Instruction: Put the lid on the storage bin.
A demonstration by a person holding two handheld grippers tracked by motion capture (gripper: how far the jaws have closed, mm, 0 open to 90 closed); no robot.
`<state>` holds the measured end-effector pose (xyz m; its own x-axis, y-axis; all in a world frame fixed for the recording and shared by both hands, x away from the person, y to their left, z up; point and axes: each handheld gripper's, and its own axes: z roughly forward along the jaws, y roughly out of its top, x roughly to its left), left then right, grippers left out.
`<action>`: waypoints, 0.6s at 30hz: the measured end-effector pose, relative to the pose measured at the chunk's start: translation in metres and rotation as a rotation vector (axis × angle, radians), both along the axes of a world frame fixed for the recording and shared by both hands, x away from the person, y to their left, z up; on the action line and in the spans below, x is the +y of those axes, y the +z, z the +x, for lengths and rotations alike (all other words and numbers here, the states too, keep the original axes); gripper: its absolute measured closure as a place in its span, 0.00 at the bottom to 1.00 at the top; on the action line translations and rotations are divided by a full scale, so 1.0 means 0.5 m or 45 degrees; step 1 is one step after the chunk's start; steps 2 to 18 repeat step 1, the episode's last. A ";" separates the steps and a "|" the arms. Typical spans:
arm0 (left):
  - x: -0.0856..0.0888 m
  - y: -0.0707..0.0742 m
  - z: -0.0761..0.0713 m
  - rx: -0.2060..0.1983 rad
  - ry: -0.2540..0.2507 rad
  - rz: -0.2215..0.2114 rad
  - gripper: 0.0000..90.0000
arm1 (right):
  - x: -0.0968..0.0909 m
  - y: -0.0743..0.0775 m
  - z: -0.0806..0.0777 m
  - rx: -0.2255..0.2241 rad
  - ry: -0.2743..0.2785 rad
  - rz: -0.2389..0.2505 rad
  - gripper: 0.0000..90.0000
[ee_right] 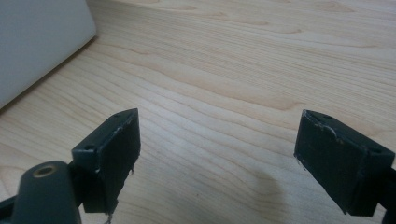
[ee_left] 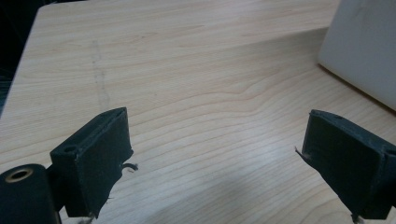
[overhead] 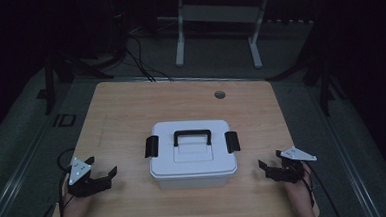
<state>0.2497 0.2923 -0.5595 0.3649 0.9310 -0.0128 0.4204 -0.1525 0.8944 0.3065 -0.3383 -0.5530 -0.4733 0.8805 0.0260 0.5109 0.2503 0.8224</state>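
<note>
Squarely between two wide-open claws, left claw (overhead: 103,169) and right claw (overhead: 262,166), sits a white latched box (overhead: 192,153).

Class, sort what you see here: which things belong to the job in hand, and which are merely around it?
Part of the job:
white storage box, lid shut
its black side latches
its black handle
left gripper, open
right gripper, open

Merely around:
wooden table
round cable hole
white frame legs beyond the table
floor cables
</note>
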 end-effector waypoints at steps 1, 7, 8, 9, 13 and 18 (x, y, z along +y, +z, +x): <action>0.001 0.000 0.000 -0.001 -0.001 -0.005 0.09 | -0.001 0.000 0.000 0.004 0.004 0.006 0.16; 0.001 0.000 0.000 -0.001 -0.001 -0.005 0.09 | -0.001 0.000 0.000 0.004 0.004 0.006 0.16; 0.001 0.000 0.000 -0.001 -0.001 -0.005 0.09 | -0.001 0.000 0.000 0.004 0.004 0.006 0.16; 0.001 0.000 0.000 -0.001 -0.001 -0.005 0.09 | -0.001 0.000 0.000 0.004 0.004 0.006 0.16; 0.001 0.000 0.000 -0.001 -0.001 -0.005 0.09 | -0.001 0.000 0.000 0.004 0.004 0.006 0.16; 0.001 0.000 0.000 -0.001 -0.001 -0.005 0.09 | -0.001 0.000 0.000 0.004 0.004 0.006 0.16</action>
